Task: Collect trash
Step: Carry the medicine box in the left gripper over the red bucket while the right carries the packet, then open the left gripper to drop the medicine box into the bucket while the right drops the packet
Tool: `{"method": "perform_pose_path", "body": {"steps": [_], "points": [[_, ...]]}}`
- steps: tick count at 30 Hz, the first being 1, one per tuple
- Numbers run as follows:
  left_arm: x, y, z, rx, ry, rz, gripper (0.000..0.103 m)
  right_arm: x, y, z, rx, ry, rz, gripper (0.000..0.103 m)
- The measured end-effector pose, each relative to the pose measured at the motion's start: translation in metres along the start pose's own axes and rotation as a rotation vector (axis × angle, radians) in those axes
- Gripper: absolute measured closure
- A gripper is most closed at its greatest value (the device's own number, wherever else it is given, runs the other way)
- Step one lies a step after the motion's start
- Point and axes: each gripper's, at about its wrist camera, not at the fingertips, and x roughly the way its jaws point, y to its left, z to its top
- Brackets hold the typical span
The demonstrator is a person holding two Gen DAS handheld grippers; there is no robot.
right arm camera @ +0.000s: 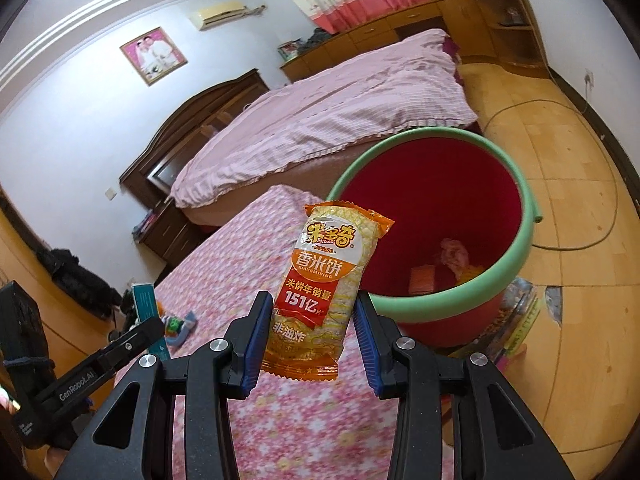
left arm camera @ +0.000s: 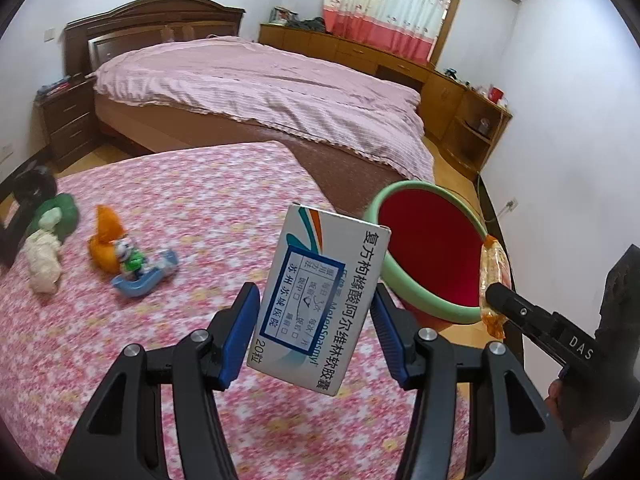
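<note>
**A:** Left wrist view first. What fills the middle of the frame?

**B:** The left gripper [left arm camera: 314,330], its blue ribbed pads closed against the two long sides of a white cardboard medicine box [left arm camera: 320,300]. The box is a flat rectangle, tilted, with teal and orange swooshes and a blue-framed label. Behind it, at right centre, stands a red plastic bucket [left arm camera: 430,258] with a thick, smooth green rim.

**A:** And the other claw?

**B:** At the lower right edge, the right gripper [left arm camera: 494,288] pinches a crinkled orange snack packet [left arm camera: 494,280] just over the bucket's near rim. At left, on the pink flowered tablecloth [left arm camera: 180,208], lie a crumpled white tissue [left arm camera: 42,258], a green wad [left arm camera: 64,210], an orange wrapper [left arm camera: 105,242] and a blue-and-white wrapper [left arm camera: 142,274].

**A:** The right wrist view?

**B:** Centre frame, the right gripper [right arm camera: 314,328] is shut on the glossy, pillow-shaped snack packet [right arm camera: 324,292], upright, with its sawtooth seals top and bottom. The bucket [right arm camera: 496,276] sits right of centre beside the table's edge, scraps lying in its bottom. At lower left the left gripper [right arm camera: 140,322] carries the medicine box [right arm camera: 144,300], seen edge-on.
</note>
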Motion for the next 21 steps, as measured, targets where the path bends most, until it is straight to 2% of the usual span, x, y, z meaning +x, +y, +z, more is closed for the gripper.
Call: {"method": "perform_pose_path", "body": {"steps": [21], "points": [[0.092, -0.078, 0.027, 0.127, 0.103, -0.094, 0.046, 0.01, -0.082, 0.033, 0.118, -0.016, -0.067, 0.062]]}}
